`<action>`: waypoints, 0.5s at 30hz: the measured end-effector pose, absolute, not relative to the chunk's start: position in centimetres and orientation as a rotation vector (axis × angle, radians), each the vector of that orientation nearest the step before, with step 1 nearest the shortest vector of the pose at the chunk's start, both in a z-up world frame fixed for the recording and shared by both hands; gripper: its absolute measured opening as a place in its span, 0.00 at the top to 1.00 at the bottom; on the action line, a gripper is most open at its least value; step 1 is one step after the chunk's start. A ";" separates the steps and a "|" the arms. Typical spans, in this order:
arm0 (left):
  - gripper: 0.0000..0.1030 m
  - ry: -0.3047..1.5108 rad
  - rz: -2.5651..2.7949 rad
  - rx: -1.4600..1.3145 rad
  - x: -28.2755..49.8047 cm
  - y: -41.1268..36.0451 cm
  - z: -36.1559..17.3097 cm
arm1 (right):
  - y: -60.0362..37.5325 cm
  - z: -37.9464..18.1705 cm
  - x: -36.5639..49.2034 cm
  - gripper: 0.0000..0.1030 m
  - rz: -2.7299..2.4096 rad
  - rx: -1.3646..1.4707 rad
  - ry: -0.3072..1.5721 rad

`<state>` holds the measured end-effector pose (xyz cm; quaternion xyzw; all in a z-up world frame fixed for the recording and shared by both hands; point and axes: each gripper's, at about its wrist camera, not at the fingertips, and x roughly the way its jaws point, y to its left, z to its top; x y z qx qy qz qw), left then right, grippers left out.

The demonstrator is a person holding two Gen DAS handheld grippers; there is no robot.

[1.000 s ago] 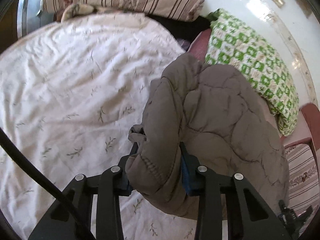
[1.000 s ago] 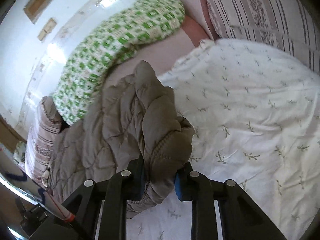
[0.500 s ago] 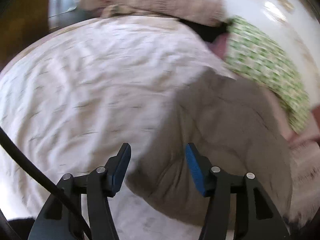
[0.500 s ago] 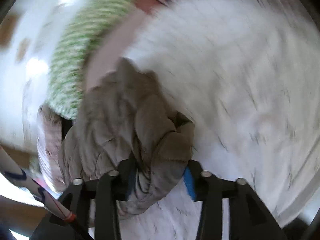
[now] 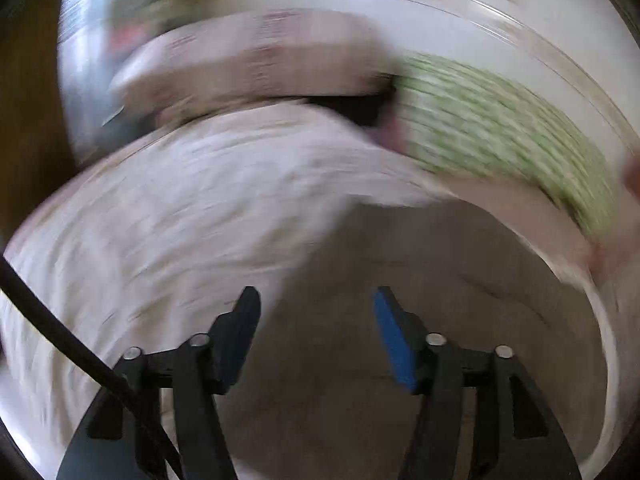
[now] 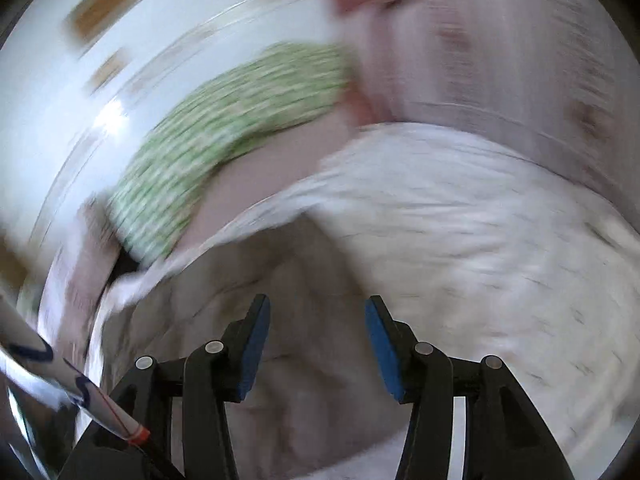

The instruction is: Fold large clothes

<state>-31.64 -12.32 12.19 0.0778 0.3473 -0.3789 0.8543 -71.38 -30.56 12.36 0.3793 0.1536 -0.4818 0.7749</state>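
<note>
A grey-brown quilted jacket [image 5: 440, 300] lies on the white floral bedspread [image 5: 180, 220]. Both views are blurred by motion. My left gripper [image 5: 316, 296] is open and empty, above the jacket's near edge. In the right wrist view the jacket [image 6: 312, 280] lies below my right gripper [image 6: 318, 304], which is also open and empty. The bedspread [image 6: 480, 240] fills the right of that view.
A green-and-white patterned blanket [image 5: 500, 128] lies along the white wall behind the jacket; it also shows in the right wrist view [image 6: 224, 128]. A striped pillow [image 5: 256, 64] sits at the bed's far end, and another [image 6: 500, 48] in the right view.
Both grippers have let go of the jacket and opened, the left first. Both have pulled back and up; the jacket now lies flatter on the bed.
</note>
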 end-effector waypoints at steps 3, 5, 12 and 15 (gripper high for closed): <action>0.37 0.673 -0.893 0.318 -35.2 -16.7 11.4 | -30.6 11.1 -66.2 0.56 -0.957 0.725 0.420; 0.37 0.645 -0.903 0.393 -36.8 -18.8 10.3 | -30.8 10.0 -63.2 0.57 -0.962 0.632 0.480; 0.17 0.743 -0.853 0.434 -34.3 -22.3 6.8 | -33.7 5.4 -59.7 0.55 -0.999 0.619 0.646; 0.16 0.755 -0.854 0.419 -34.0 -22.6 6.5 | -34.4 5.2 -59.7 0.55 -1.001 0.646 0.631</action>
